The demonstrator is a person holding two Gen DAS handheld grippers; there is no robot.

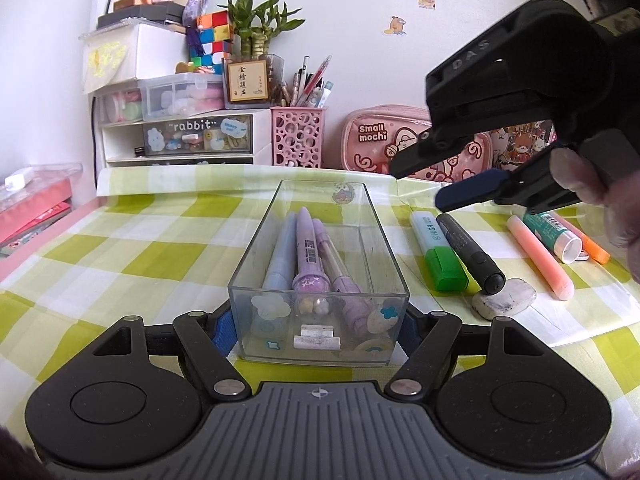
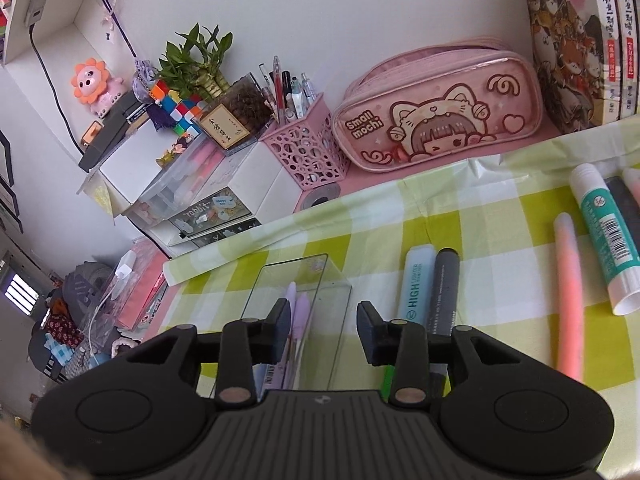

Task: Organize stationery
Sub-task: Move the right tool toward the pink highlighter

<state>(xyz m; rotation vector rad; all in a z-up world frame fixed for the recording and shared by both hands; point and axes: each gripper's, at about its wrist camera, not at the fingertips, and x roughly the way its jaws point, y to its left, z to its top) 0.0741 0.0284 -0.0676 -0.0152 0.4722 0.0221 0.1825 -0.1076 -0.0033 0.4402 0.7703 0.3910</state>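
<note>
A clear plastic box (image 1: 256,240) stands on the green checked cloth and holds three purple and blue pens (image 1: 306,248). My left gripper (image 1: 318,334) is shut on the near end of the box, one finger on each side wall. My right gripper (image 1: 420,184) hovers open and empty above the cloth, right of the box; in its own view (image 2: 324,332) it is over the box's right wall (image 2: 336,312). Right of the box lie a green highlighter (image 1: 438,250), a black marker (image 1: 470,252), a white eraser (image 1: 504,298), a pink highlighter (image 1: 540,256), a glue stick (image 1: 554,234) and an orange highlighter (image 1: 592,246).
A pink lattice pen cup (image 1: 298,136) full of pens, a pink "Small mochi" pencil case (image 1: 384,140) and white drawer units (image 1: 180,136) line the back wall. Books (image 2: 580,40) stand at the back right. A red box (image 1: 32,200) sits at the left edge.
</note>
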